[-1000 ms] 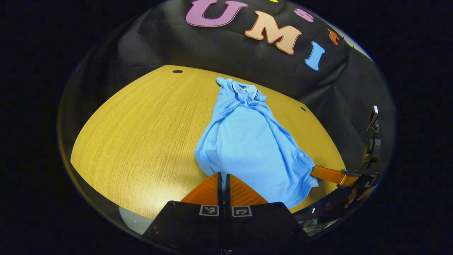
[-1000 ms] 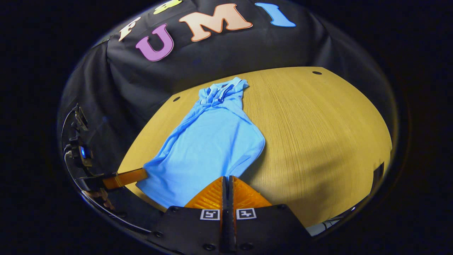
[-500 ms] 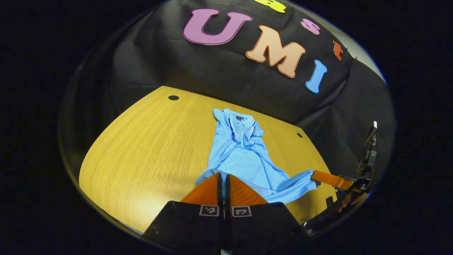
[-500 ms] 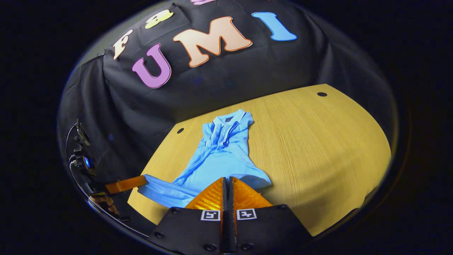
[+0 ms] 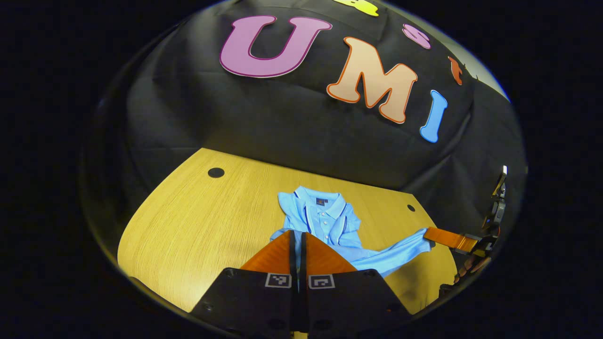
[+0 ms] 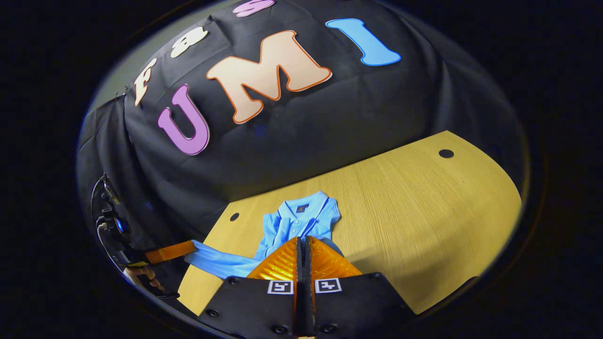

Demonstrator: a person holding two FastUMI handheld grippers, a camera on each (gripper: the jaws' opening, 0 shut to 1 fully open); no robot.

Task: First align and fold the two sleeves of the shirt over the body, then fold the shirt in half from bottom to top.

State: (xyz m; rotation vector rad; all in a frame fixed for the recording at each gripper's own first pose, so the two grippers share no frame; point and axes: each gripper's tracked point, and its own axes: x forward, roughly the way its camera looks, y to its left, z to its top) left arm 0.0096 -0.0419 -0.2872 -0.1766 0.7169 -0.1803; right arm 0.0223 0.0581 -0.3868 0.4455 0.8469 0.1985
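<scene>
Shirt (image 5: pixel 325 221): blue, on my desk (image 5: pixel 198 226), collar toward the wall, lower part lifted off the wood.
Left tongs (image 5: pixel 297 235): closed, my fingers pinching the shirt's hem at one corner.
Right tongs (image 6: pixel 301 242): closed, pinching the hem's other corner, beside the collar (image 6: pixel 301 209).
Hem: stretched between my two tongs, above the shirt's body.

recording booth — black cloth wall (image 5: pixel 282 122), wooden table (image 5: pixel 198 230)
</scene>
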